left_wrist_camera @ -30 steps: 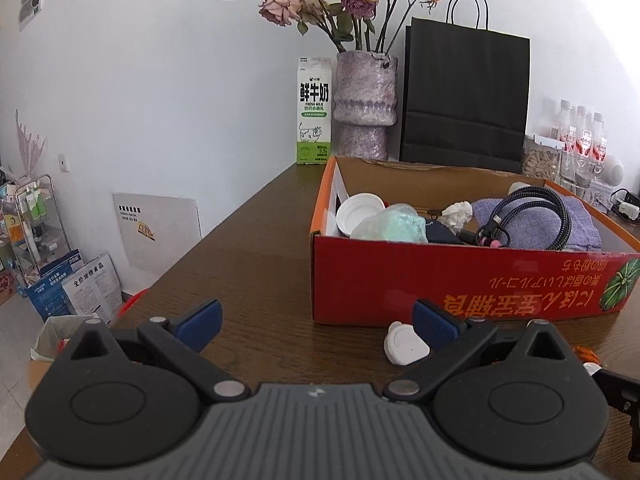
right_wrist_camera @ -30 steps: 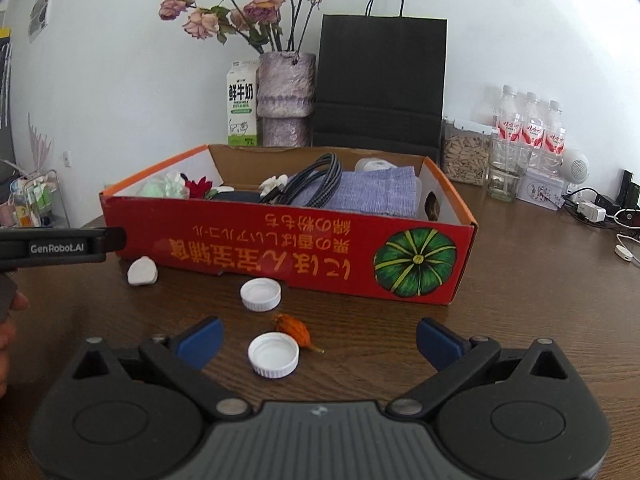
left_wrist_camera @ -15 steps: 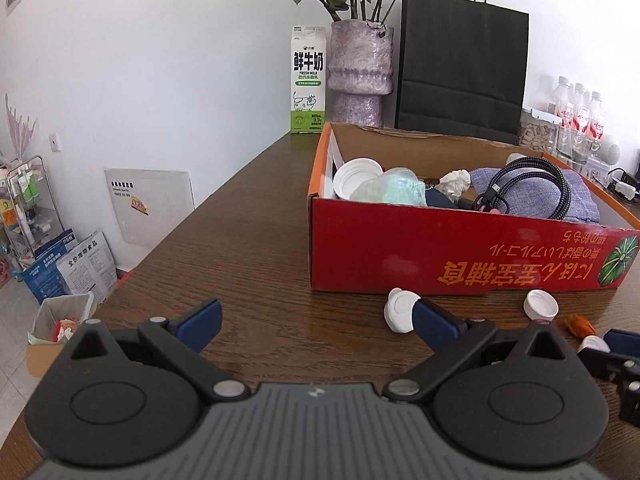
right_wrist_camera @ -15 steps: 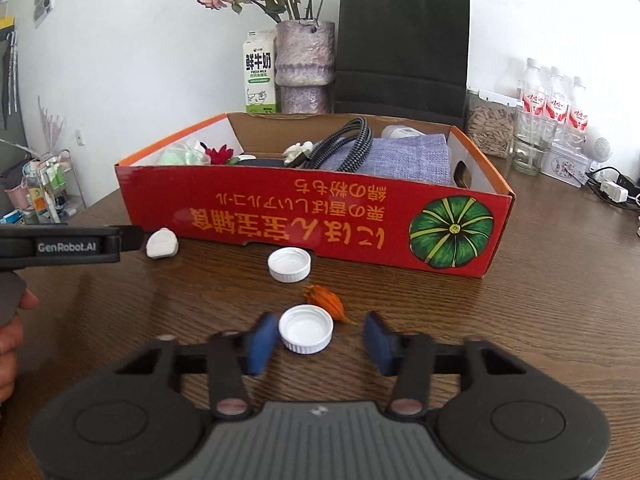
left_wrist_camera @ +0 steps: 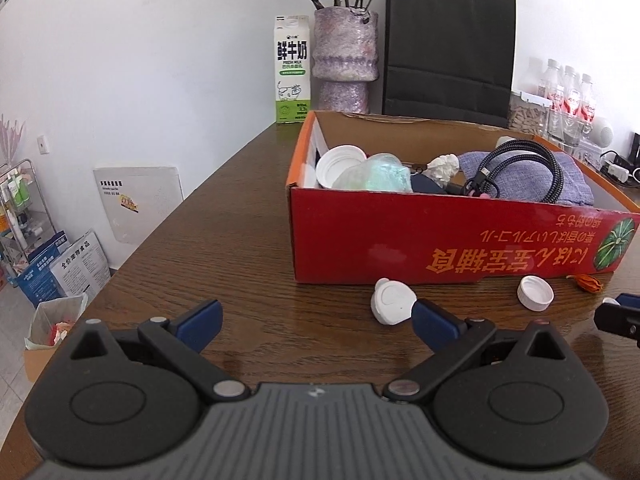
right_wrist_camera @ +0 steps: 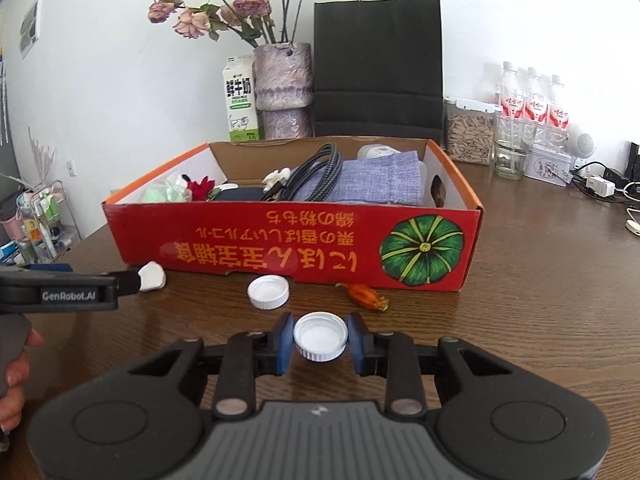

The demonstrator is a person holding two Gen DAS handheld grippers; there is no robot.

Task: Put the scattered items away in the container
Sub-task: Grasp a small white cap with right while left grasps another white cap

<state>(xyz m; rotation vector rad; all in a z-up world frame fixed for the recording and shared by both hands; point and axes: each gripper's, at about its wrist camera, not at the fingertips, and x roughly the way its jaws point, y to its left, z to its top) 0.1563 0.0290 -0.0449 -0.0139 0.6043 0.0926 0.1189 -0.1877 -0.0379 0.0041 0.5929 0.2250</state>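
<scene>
Wooden table (right_wrist_camera: 540, 280): three white caps (one (right_wrist_camera: 320, 336) clamped in right tool (right_wrist_camera: 320, 338)); left tool (left_wrist_camera: 316, 318) wide, empty.

- The right gripper (right_wrist_camera: 320, 339) sits low over the near part of the table, angled downward, with both blue pads (right_wrist_camera: 285, 342) pressed against the sides of a white bottle cap (right_wrist_camera: 320, 341).
- The left gripper (left_wrist_camera: 316, 320) hovers near the table's left edge, tilted down, its jaws spread wide with nothing between them.
- In the right wrist view, a hand (right_wrist_camera: 14, 376) grips the left gripper's handle at the frame's left edge.
</scene>
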